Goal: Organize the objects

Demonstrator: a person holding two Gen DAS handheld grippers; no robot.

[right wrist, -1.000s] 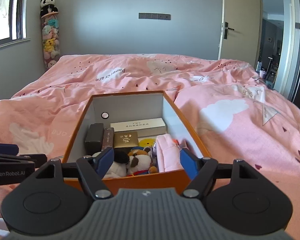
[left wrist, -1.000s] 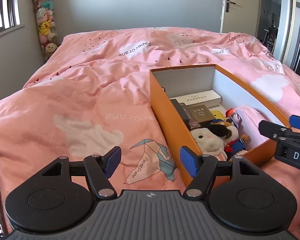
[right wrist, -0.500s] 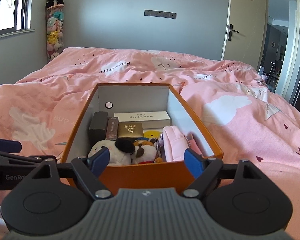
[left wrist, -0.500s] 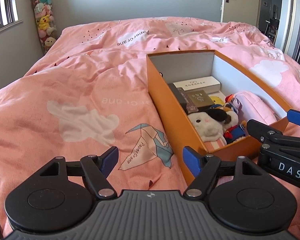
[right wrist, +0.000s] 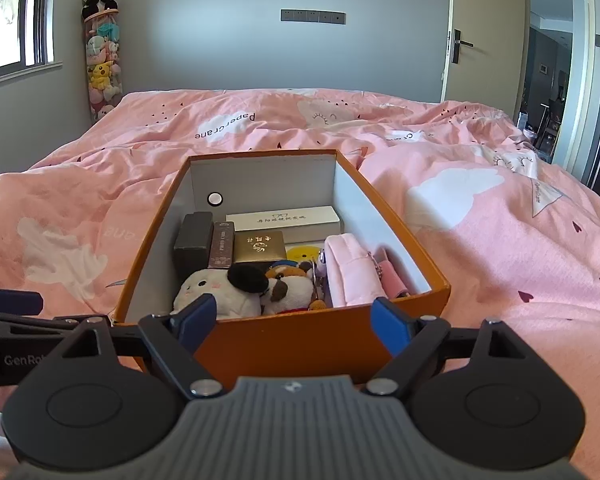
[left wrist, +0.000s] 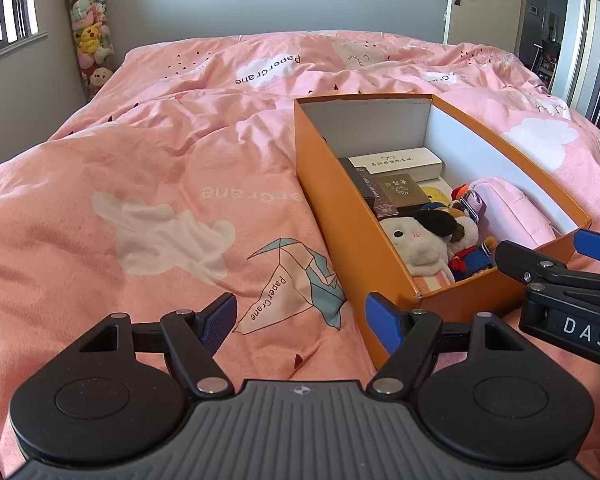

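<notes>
Your left gripper (left wrist: 300,318) stood spread wide with nothing between its blue pads, hovering over the pink printed duvet (left wrist: 160,208), its right pad just beside the near left corner of the open orange cardboard box (left wrist: 340,216). Your right gripper (right wrist: 292,318) had its jaws opening the last bit, with no object pinched; through the gap its camera saw only the orange near wall of the box at twelve o'clock, just ahead of the pads. From the left camera that box lay at about two o'clock, resting on the duvet. Inside it were the white plush bunny with a black ear (right wrist: 216,290) at the near left, a brown-and-white plush dog (right wrist: 290,286) touching it on the right, a folded pink fabric pouch (right wrist: 350,270) along the right wall, and behind them a dark grey box (right wrist: 194,238), a gold square box (right wrist: 260,246) and a long white cardboard case (right wrist: 284,220) against the far wall. No loose item showed on the duvet, so I judge the packing looked nearly or fully done. If you meant to shift or lift the box, you would have done well to take opposite walls with both tools, pinching the cardboard rim rather than the soft toys, and to keep it level so the stacked boxes did not slide. The soft duvet could let the box tip.
</notes>
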